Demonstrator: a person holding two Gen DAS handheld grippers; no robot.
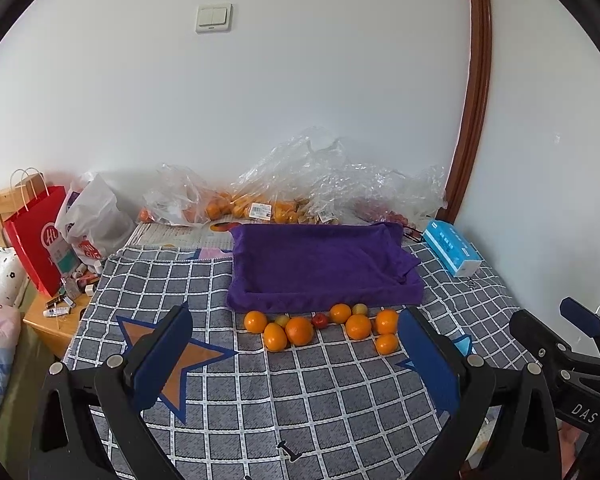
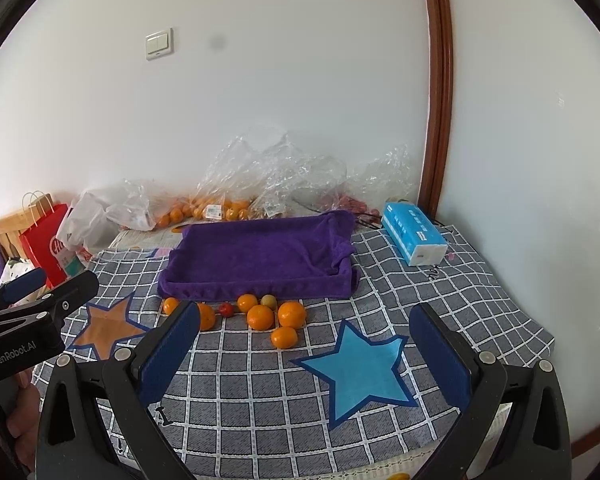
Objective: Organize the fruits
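Both the left tool (image 1: 296,354) and right tool (image 2: 304,346) are hovering wide apart, holding nothing, while oranges (image 1: 299,331) are lying along the purple tray's (image 1: 324,300) near edge.

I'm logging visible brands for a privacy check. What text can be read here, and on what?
"GenRobot.AI": on the left claw's body.
"DAS": on the right claw's body.
Red bag: logo unclear.
Tissue pack, bag price labels: too small to read.

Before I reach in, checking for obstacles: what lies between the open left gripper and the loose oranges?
Only bare checked cloth separates the left gripper from the oranges, seen in the left wrist view.
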